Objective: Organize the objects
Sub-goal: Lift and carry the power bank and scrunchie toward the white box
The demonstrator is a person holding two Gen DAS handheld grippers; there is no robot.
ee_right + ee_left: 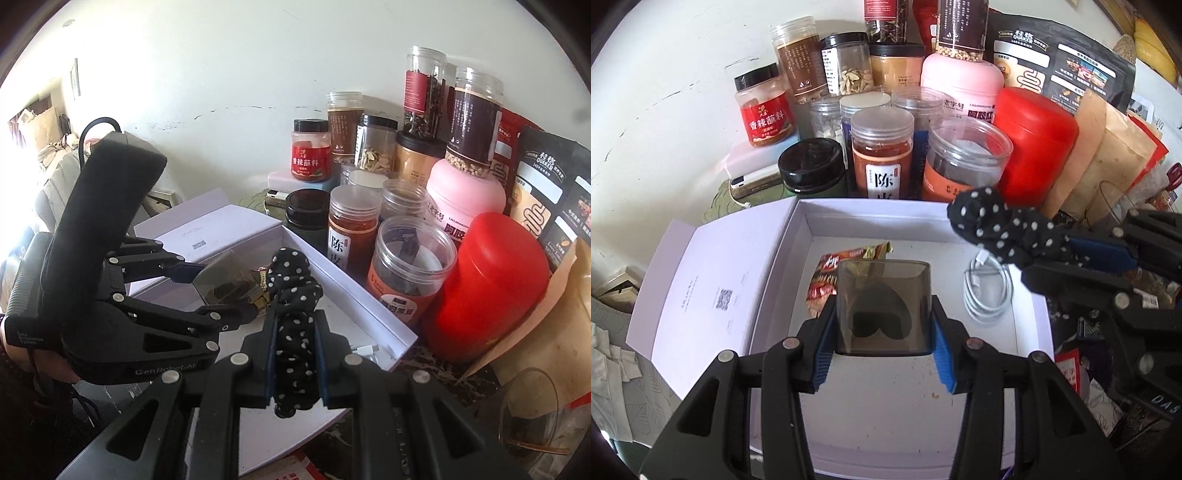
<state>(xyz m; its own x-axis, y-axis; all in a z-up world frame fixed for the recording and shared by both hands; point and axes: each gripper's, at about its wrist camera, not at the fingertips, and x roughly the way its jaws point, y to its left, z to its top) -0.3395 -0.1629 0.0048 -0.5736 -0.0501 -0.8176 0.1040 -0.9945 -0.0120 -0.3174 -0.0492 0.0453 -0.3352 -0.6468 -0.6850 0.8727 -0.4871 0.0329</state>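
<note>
An open white box lies in front of me. My left gripper is shut on a smoky translucent plastic case and holds it over the box's middle. Inside the box lie a red snack packet and a coiled white cable. My right gripper is shut on a black scrunchie with white dots. In the left wrist view the scrunchie hangs over the box's right far corner. The left gripper with the case also shows in the right wrist view.
Several jars and canisters crowd behind the box: a red canister, a pink tub, a black-lidded jar, a chili jar. Paper and foil bags stand at the right. The box lid lies open to the left. A glass stands at the right.
</note>
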